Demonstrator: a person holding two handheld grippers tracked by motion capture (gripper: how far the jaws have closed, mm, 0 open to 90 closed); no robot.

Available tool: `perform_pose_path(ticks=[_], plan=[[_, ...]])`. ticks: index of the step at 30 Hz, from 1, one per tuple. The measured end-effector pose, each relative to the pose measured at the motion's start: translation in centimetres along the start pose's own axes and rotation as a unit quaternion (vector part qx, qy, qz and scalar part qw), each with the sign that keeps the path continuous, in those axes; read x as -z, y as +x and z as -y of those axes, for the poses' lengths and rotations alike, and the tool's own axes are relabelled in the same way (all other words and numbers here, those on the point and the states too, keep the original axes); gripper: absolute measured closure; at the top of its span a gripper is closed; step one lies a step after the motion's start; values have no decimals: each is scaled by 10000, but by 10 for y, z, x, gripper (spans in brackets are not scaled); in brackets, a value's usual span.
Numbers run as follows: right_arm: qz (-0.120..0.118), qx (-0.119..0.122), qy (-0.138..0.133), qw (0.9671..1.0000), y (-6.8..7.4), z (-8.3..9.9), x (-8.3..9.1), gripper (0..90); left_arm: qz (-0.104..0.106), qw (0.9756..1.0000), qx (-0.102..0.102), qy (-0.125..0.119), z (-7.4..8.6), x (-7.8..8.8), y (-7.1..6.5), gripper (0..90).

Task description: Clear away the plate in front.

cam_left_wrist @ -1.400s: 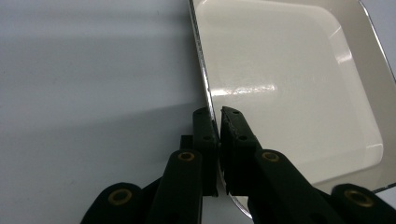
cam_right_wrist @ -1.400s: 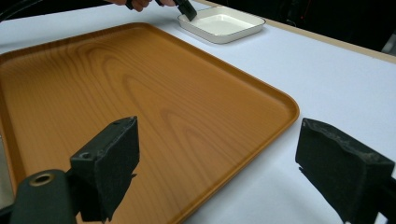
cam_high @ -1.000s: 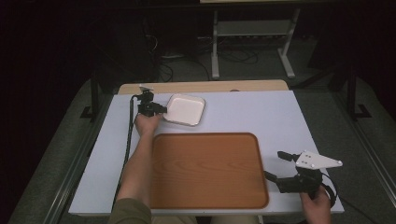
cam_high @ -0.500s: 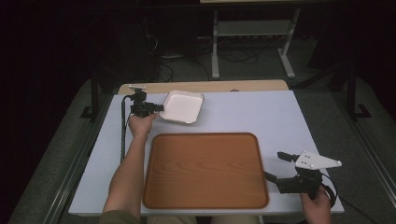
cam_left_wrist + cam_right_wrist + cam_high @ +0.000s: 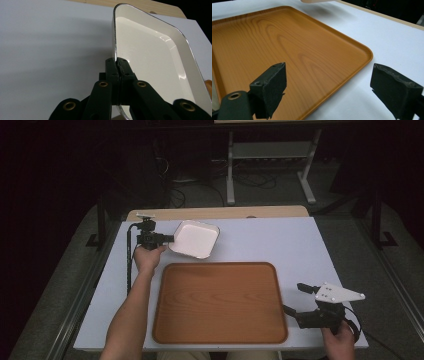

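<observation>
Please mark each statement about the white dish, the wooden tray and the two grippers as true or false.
1. The left gripper is shut on the rim of the white dish. True.
2. The white dish lies on the wooden tray. False: it is beyond the tray's far edge.
3. The right gripper is open. True.
4. The right gripper holds the tray. False: it holds nothing.

Cream-white dish (image 5: 194, 239), orange-brown wood-grain tray (image 5: 220, 302), white table (image 5: 300, 245), black tools
</observation>
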State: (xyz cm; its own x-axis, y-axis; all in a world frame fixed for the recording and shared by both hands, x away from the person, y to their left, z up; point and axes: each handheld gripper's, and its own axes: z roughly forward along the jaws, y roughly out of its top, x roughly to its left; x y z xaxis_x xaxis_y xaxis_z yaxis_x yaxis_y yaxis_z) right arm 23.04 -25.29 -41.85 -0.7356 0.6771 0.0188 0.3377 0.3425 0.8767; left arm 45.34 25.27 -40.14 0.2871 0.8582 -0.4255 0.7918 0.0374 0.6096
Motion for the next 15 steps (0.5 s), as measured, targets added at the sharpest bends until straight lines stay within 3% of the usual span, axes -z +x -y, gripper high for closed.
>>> perform_pose_path(ticks=[5, 11, 15], plan=[[77, 13, -20, 10000, 1, 0, 1, 126, 312, 9995, -3, -68, 9, 2, -10, 891], [134, 7, -31, 9999, 1, 0, 3, 126, 511, 9986, -23, -136, 16, 9, -17, 891], [139, -6, -21, 9999, 0, 0, 3, 126, 563, 9982, -153, -138, 17, 16, -21, 891]])
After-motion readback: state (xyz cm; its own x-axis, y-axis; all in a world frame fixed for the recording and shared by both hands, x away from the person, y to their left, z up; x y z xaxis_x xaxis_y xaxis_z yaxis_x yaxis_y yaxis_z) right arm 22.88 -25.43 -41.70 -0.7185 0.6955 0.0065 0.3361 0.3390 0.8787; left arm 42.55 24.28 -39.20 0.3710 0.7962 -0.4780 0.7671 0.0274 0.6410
